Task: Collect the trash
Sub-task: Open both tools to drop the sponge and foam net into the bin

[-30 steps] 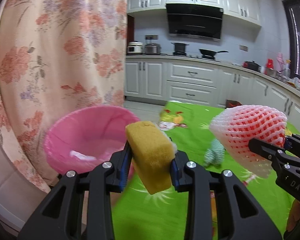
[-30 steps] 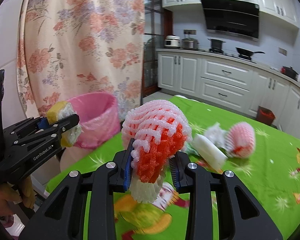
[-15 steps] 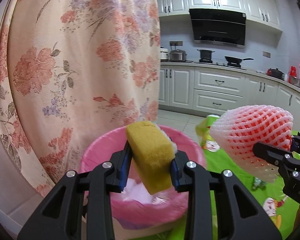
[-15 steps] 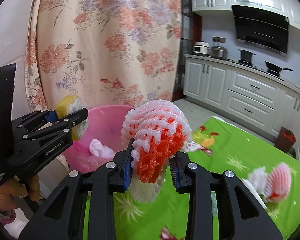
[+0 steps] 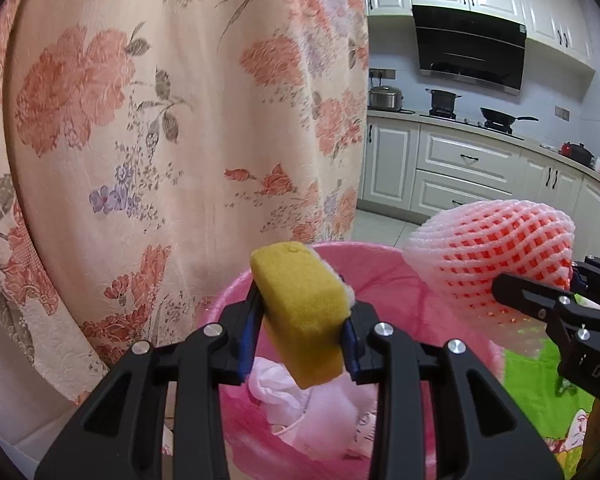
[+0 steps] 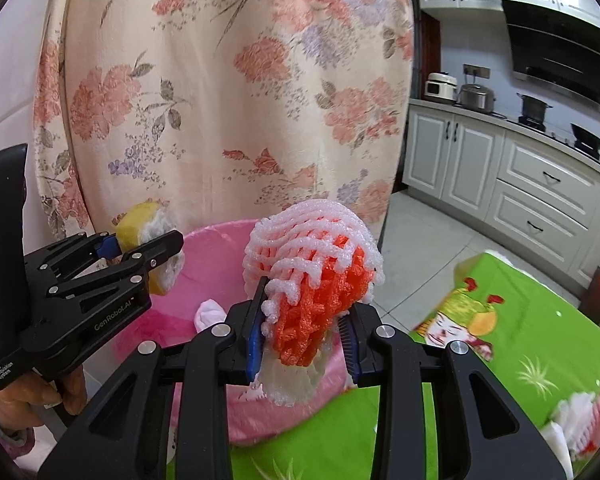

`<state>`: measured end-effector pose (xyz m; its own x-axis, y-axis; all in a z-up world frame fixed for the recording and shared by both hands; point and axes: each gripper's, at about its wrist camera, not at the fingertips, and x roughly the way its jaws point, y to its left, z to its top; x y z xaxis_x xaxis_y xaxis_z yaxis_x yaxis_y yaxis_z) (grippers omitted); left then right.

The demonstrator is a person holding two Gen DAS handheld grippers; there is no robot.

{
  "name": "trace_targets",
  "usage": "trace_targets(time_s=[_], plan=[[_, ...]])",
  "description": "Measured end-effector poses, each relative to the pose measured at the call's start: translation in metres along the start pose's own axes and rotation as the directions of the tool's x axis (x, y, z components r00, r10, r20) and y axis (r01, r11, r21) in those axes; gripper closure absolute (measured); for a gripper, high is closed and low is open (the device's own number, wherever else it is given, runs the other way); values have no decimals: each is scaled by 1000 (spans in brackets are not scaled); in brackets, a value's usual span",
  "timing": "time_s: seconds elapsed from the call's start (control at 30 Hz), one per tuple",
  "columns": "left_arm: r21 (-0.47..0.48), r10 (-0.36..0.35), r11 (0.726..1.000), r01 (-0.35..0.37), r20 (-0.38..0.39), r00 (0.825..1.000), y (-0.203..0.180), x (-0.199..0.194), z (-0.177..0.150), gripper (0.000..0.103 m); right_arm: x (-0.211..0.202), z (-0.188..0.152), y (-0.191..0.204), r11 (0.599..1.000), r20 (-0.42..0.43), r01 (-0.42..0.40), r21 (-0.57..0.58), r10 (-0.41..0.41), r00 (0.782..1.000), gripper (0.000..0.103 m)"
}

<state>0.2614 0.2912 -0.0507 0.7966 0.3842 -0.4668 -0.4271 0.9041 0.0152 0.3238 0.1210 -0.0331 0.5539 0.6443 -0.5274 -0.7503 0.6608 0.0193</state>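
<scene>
- Far left in both views hangs a floral curtain (image 5: 180, 140), just behind the bin; it plays no part in the work.
- The left tongs (image 5: 300, 320) are clamped on a yellow sponge (image 5: 300, 312), pads pressing both of its side faces. The sponge stands tilted, its long axis running up and away from the tongs, white backing toward the right.
- Directly below and ahead of that sponge sits the pink bin (image 5: 236, 292), lined in pink, with crumpled white tissue (image 5: 276, 384) already lying at the bottom. In the left wrist view the sponge hangs over the open mouth, inside the near rim.
- To the right, the right tongs (image 6: 304, 340) are clamped on a foam fruit net (image 6: 312, 276), white mesh over an orange one, its long axis pointing up out of the tongs and its frayed end hanging below them.
- In the right wrist view the net hangs over the bin's right-hand rim, at the edge of the green bench (image 6: 540, 360). The left hand looks the better placed of the two: its load is plainly above the opening, while the net seems to need a little more travel leftward.
- Far right on the bench, another foam net (image 6: 592, 408) waits to be collected.
</scene>
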Motion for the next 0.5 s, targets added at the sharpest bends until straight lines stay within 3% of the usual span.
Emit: trace_targets(time_s=[0.1, 0.17, 0.23, 0.3, 0.43, 0.5], plan=[[-9, -1, 1000, 0, -12, 1000, 5, 9, 1, 66, 11, 2, 2, 1000, -7, -15, -2, 15, 1000, 67], [-8, 7, 1000, -7, -21, 1000, 8, 16, 1, 61, 18, 2, 4, 1000, -11, -24, 1, 24, 1000, 50], [-13, 19, 1000, -19, -26, 999, 10, 20, 0, 54, 20, 0, 4, 1000, -7, -23, 3, 23, 1000, 41], [-19, 26, 999, -27, -26, 999, 11, 23, 0, 43, 21, -3, 3, 1000, -11, -21, 6, 22, 1000, 40], [-27, 43, 999, -44, -30, 999, 12, 25, -3, 35, 16, -9, -3, 1000, -15, -9, 14, 9, 1000, 40], [-33, 50, 998, -51, -28, 998, 10, 23, -4, 27, 11, -12, -7, 1000, -10, -2, 23, 2, 1000, 40]])
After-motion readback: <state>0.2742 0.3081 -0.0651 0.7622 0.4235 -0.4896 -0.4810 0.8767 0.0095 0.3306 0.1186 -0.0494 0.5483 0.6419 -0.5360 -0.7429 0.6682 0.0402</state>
